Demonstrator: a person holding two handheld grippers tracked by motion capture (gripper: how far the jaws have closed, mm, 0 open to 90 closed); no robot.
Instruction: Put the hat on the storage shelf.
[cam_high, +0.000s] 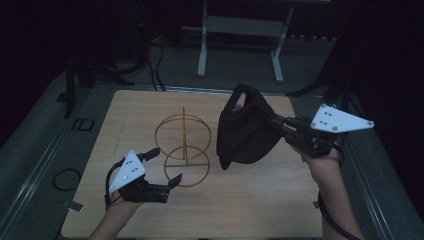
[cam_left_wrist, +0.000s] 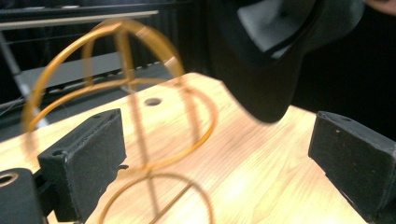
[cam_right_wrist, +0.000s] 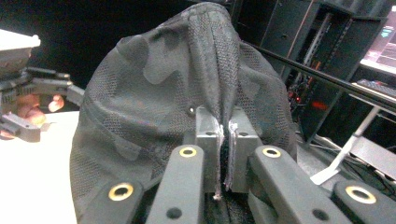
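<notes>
Scene is dimly lit; floor and frames beyond the bench (cam_high: 260, 210) are barely made out. At the left, the left gripper (cam_high: 162, 166) is held low over the bench by the left hand (cam_high: 120, 207), whose forearm is cut off at the bottom edge; its jaws are spread wide, one on either side of the lower ring of the gold wire stand (cam_high: 183, 145), not touching it as far as can be told. In the left gripper view the stand (cam_left_wrist: 140, 116) is blurred and partly hidden behind the near jaw, and a round hole (cam_left_wrist: 152, 101) in the bench top is seen that cannot be made out from the high view. The stand is placed upright near the bench centre: two rings on a thin post, over a ring base with a crossbar. Just to its right, the black cap (cam_high: 247, 132) is held off the bench, brim end pointing down; whether it touches the stand cannot be told from above. The right gripper (cam_high: 272, 122) is clenched on the cap's fabric. In the right gripper view a fold of the mesh cap (cam_right_wrist: 154, 93) is seen pinched between the closed pads, a camo pattern is visible, and the other gripper (cam_right_wrist: 28, 107) is cut off at the left edge.
</notes>
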